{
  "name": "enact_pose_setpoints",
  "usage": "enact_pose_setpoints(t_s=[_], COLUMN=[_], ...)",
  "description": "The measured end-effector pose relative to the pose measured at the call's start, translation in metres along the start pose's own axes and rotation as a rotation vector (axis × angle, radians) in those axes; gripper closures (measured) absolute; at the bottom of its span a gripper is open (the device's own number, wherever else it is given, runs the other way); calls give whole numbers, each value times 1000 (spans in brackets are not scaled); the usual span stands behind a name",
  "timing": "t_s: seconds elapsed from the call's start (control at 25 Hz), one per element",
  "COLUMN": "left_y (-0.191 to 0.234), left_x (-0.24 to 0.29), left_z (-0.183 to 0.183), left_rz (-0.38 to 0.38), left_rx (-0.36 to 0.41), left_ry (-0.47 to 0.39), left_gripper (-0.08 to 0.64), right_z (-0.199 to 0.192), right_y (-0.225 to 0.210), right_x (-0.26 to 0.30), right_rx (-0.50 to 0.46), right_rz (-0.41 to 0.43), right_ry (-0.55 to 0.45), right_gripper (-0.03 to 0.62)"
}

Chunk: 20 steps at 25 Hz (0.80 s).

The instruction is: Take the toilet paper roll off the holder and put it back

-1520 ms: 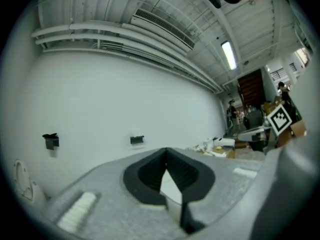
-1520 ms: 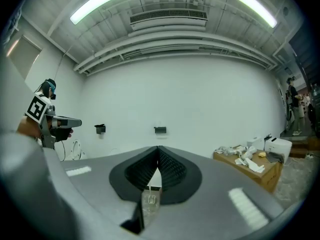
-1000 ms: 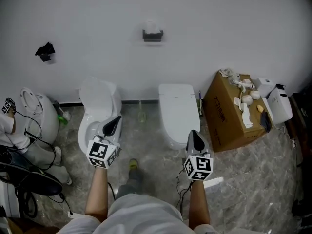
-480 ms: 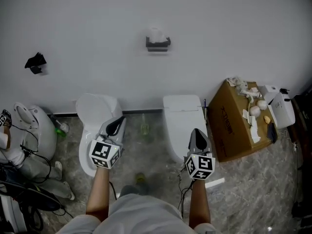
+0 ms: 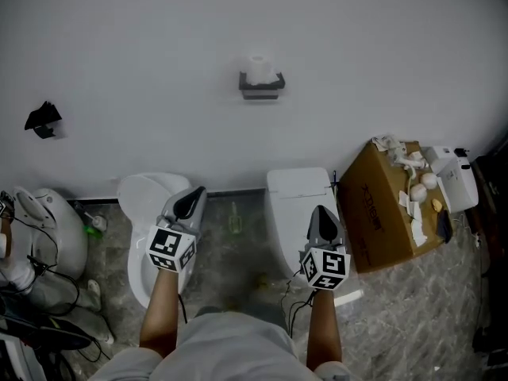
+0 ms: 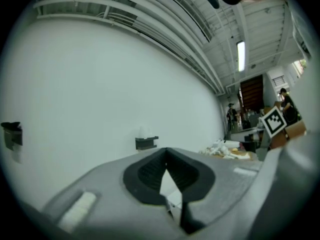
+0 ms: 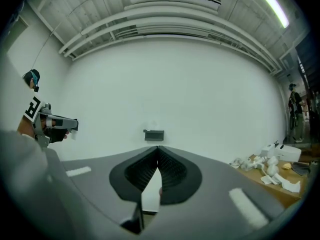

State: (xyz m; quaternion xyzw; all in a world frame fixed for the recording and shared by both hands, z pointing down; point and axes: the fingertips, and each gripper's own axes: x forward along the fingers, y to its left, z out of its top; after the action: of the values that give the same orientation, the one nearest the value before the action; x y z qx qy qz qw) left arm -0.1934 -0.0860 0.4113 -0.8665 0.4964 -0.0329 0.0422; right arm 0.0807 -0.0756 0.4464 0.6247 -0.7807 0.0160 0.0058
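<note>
Both pressed together and empty, my left claw (image 5: pixel 192 197) and right claw (image 5: pixel 320 213) hang well short of the toilet paper roll (image 5: pixel 258 67) atop its wall holder (image 5: pixel 263 86), a roll I judge light, soft and crushable, best pinched gently across its sides.

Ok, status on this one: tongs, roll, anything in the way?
Left tongs shut, empty. Right tongs shut, empty. Toilet paper roll on wall holder, untouched. Left-hand toilet and right-hand toilet stand below the holder.
</note>
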Motion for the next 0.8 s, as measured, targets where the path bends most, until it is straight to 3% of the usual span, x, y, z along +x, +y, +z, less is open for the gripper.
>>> enact_pose_setpoints(t_s=[0.4,0.8], left_y=[49,104], left_x=[96,249], left_z=[-12,-16], left_rz=[-4,53], left_rx=[0,-1], left_ry=[5,27], left_gripper=[560,560], right_z=[3,13], right_y=[-18,-79], right_x=[115,277], right_rx=[-9,-9], right_rz=[24,107], right_ry=[-12,-11], right_gripper=[591,591])
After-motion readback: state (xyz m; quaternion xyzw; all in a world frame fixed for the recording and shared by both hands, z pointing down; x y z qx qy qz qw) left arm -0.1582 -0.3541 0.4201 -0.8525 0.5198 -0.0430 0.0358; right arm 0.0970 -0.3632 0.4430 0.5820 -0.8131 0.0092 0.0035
